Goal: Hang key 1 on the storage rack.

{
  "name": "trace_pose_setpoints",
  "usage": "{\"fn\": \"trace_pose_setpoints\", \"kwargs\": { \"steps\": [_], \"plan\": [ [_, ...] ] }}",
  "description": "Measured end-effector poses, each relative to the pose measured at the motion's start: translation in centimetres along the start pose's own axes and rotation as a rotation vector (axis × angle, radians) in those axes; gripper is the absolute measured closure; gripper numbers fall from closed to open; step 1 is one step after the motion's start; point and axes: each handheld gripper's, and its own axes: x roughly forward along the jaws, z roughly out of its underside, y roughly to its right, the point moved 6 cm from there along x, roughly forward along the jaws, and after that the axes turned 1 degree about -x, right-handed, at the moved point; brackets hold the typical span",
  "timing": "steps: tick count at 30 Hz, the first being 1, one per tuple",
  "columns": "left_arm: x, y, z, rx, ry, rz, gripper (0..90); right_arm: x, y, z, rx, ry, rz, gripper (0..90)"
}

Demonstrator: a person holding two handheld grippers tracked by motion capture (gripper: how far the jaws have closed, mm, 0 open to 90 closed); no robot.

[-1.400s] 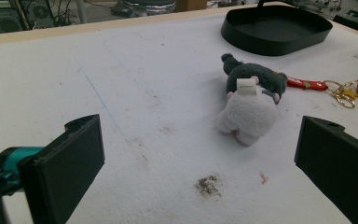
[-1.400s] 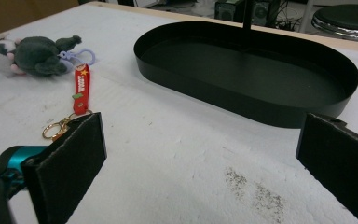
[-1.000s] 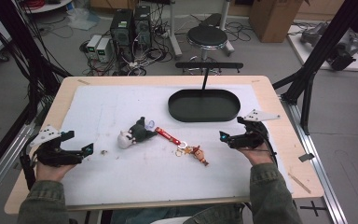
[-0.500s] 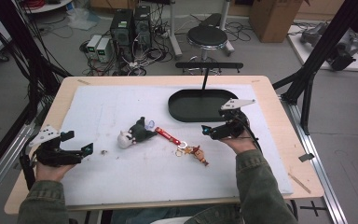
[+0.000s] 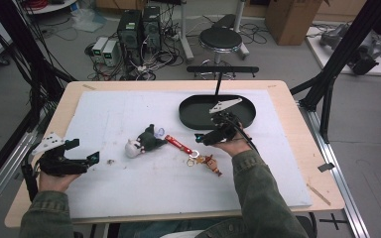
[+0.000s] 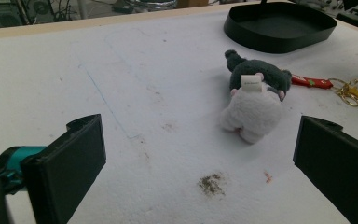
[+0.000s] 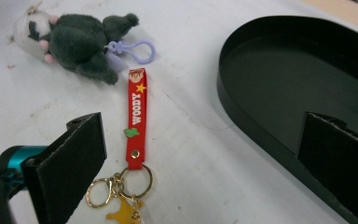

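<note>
While the right gripper (image 5: 204, 137) has swung in from the table's right edge over the last second, it now hovers just beside the red strap keychain (image 5: 178, 145), jaws wide apart and holding nothing. In the right gripper view the strap (image 7: 135, 121) lies flat between the jaws' line of sight, its gold rings (image 7: 116, 186) at the near end; the black tray (image 7: 279, 93) sits just to one side. Judgement: approach for a pick on the keychain, likely to go into the tray (image 5: 193, 116); grasp not yet made. The left gripper (image 5: 92, 158) has stayed put at the left edge, jaws also fully open, empty, pointed at the plush toy (image 6: 254, 100), which is well apart from it. The plush (image 5: 144, 141) lies mid-table, touching the strap's far end by its purple clip (image 7: 133, 50).
</note>
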Motion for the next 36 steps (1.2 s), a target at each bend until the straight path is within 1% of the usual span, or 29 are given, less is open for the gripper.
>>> {"fn": "trace_pose_setpoints", "kwargs": {
  "steps": [1, 3, 4, 7, 8, 9, 10, 11, 12, 14, 15, 16, 18, 19, 20, 21, 22, 24, 25, 26, 27, 28, 29, 30, 31, 32, 33, 34, 36],
  "plan": [
    [0.0, 0.0, 0.0, 0.001, -0.001, 0.0, 2.6, 0.3, -0.1, -0.1, -0.01, -0.006, -0.001, 0.5],
    [0.0, -0.1, 0.0, -0.001, 0.0, -0.004, 2.6, 0.9, -0.4, -0.4, -0.012, -0.018, -0.009, 0.5],
    [0.0, -0.1, 0.0, -0.001, 0.0, -0.004, 2.6, 0.9, -0.4, -0.4, -0.012, -0.018, -0.009, 0.5],
    [0.0, -0.2, 0.0, 0.0, 0.001, -0.022, 2.6, 1.8, -0.9, -0.8, -0.028, -0.04, -0.02, 0.5],
    [0.0, -0.2, 0.0, -0.001, 0.003, -0.025, 2.6, 2.4, -1.3, -1.0, -0.036, -0.057, -0.031, 0.5],
    [-0.1, -0.3, -0.1, -0.004, 0.006, -0.024, 2.6, 2.4, -1.3, -1.0, -0.036, -0.057, -0.031, 0.5],
    [-0.1, -0.3, -0.1, -0.007, 0.01, -0.023, 2.6, 3.1, -1.6, -1.3, -0.042, -0.076, -0.035, 0.5],
    [-0.1, -0.2, -0.1, -0.008, 0.01, -0.022, 2.6, 3.1, -1.6, -1.3, -0.042, -0.076, -0.035, 0.5],
    [-0.1, -0.2, -0.1, -0.008, 0.008, -0.022, 2.6, 3.7, -1.9, -1.5, -0.045, -0.095, -0.043, 0.5],
    [0.0, -0.2, 0.0, -0.007, 0.002, -0.018, 2.6, 4.3, -2.2, -1.9, -0.045, -0.105, -0.055, 0.5],
    [0.0, -0.2, 0.0, -0.006, 0.0, -0.018, 2.6, 4.3, -2.2, -1.9, -0.045, -0.105, -0.055, 0.5],
    [-0.1, -0.2, 0.0, -0.009, 0.001, -0.018, 2.6, 4.8, -2.7, -2.2, -0.035, -0.127, -0.082, 0.5],
    [-0.1, -0.3, -0.1, -0.011, 0.005, -0.02, 2.6, 5.2, -2.9, -2.3, -0.039, -0.137, -0.086, 0.5],
    [-0.1, -0.3, -0.1, -0.011, 0.005, -0.022, 2.6, 5.6, -3.0, -2.5, -0.056, -0.15, -0.089, 0.5],
    [-0.1, -0.3, -0.1, -0.01, 0.004, -0.021, 2.6, 6.3, -3.4, -2.7, -0.073, -0.188, -0.094, 0.5],
    [-0.1, -0.3, -0.1, -0.011, 0.004, -0.021, 2.6, 6.3, -3.4, -2.7, -0.073, -0.188, -0.094, 0.5],
    [-0.1, -0.3, 0.0, -0.01, 0.002, -0.021, 2.6, 7.1, -3.6, -3.0, -0.078, -0.197, -0.112, 0.6],
    [0.0, -0.3, 0.0, -0.01, 0.002, -0.019, 2.6, 7.9, -3.9, -3.0, -0.077, -0.238, -0.12, 0.6],
    [0.0, -0.3, 0.0, -0.009, 0.002, -0.023, 2.6, 8.4, -3.9, -3.0, -0.086, -0.255, -0.12, 1.1],
    [0.0, -0.4, 0.0, -0.007, 0.001, -0.027, 2.6, 8.4, -3.9, -3.0, -0.086, -0.255, -0.12, 1.1],
    [0.0, -0.4, 0.0, -0.008, -0.001, -0.031, 2.6, 9.0, -4.1, -3.0, -0.091, -0.278, -0.13, 1.5],
    [0.0, -0.4, 0.0, -0.013, 0.001, -0.031, 2.6, 10.1, -4.6, -2.9, -0.101, -0.325, -0.152, 5.3],
    [0.0, -0.4, -0.1, -0.011, 0.003, -0.03, 2.6, 10.6, -4.9, -2.8, -0.114, -0.344, -0.156, 5.7],
    [0.0, -0.4, -0.1, -0.011, 0.003, -0.03, 2.6, 11.0, -5.1, -2.7, -0.124, -0.373, -0.156, 9.4],
    [0.0, -0.4, -0.1, -0.01, 0.003, -0.03, 2.6, 11.0, -5.1, -2.7, -0.124, -0.373, -0.156, 9.4],
    [0.0, -0.5, -0.1, -0.008, 0.002, -0.03, 2.6, 11.4, -5.2, -2.6, -0.133, -0.401, -0.15, 19.3],
    [0.0, -0.4, -0.1, -0.012, 0.004, -0.029, 2.6, 11.6, -5.2, -2.4, -0.15, -0.43, -0.151, 25.1],
    [0.0, -0.4, -0.1, -0.012, 0.001, -0.027, 2.6, 12.0, -5.2, -2.2, -0.152, -0.454, -0.132, 25.9],
    [0.1, -0.4, 0.0, -0.008, -0.002, -0.025, 2.6, 12.0, -5.2, -2.3, -0.144, -0.449, -0.13, 27.5]
  ]
}}
